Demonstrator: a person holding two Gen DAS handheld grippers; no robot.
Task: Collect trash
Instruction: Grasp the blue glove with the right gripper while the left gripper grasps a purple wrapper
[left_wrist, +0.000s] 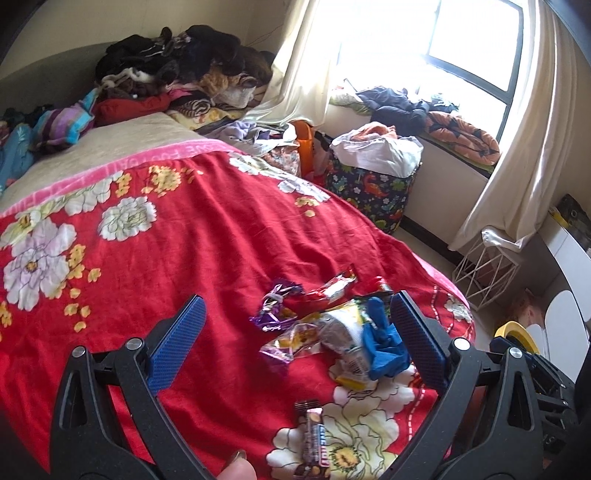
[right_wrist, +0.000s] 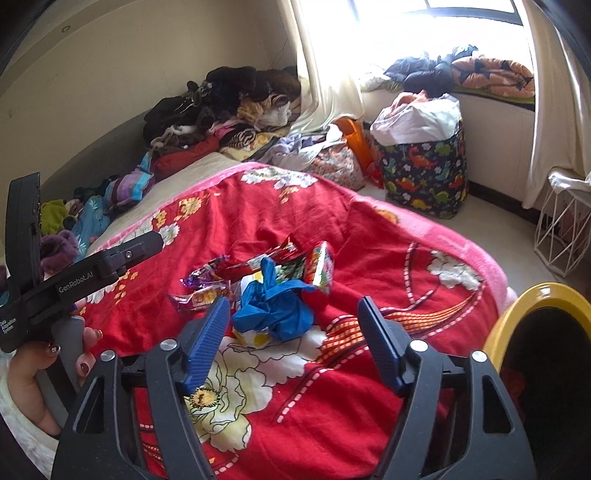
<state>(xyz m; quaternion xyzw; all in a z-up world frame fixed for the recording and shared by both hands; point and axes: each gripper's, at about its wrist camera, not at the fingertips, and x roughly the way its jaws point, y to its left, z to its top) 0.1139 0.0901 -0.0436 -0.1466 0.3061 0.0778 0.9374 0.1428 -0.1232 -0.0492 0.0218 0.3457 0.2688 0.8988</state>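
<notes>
and here we are over the bed, both tools poised; the left gripper (left_wrist: 295, 325) is spread wide, jaws empty, nothing between them but red floral blanket (left_wrist: 207, 236) and the litter itself; the right gripper (right_wrist: 291, 325) is also well open and holds nothing; the trash pile sits near the right end of the bed, close to both tools; a crumpled blue glove (left_wrist: 384, 339) lies on top at the pile's right side, just beside the left gripper's right finger, whether touching i cannot tell; in the right wrist view that same blue glove (right_wrist: 273, 306) sits just ahead of the right gripper's left finger; behind it, shiny wrappers: a purple wrapper (left_wrist: 275, 302) to the left, a red wrapper (left_wrist: 332, 288) at the far side, a clear yellow-printed packet (left_wrist: 291, 339) nearer; one candy bar wrapper (left_wrist: 314, 439) lies apart, nearest the left camera; at the right edge, a yellow-rimmed bin (right_wrist: 535, 314) with a dark inside, near the bed's end and just right of the right gripper; i'd call this the approach to a pick, with the pile apparently not yet cleared; the next move calls for lowering one tool over a single piece, likely the glove, closing firmly since it is soft and crumpled, then carrying it right to the bin; the thin foil may slip or drag neighbours along
</notes>
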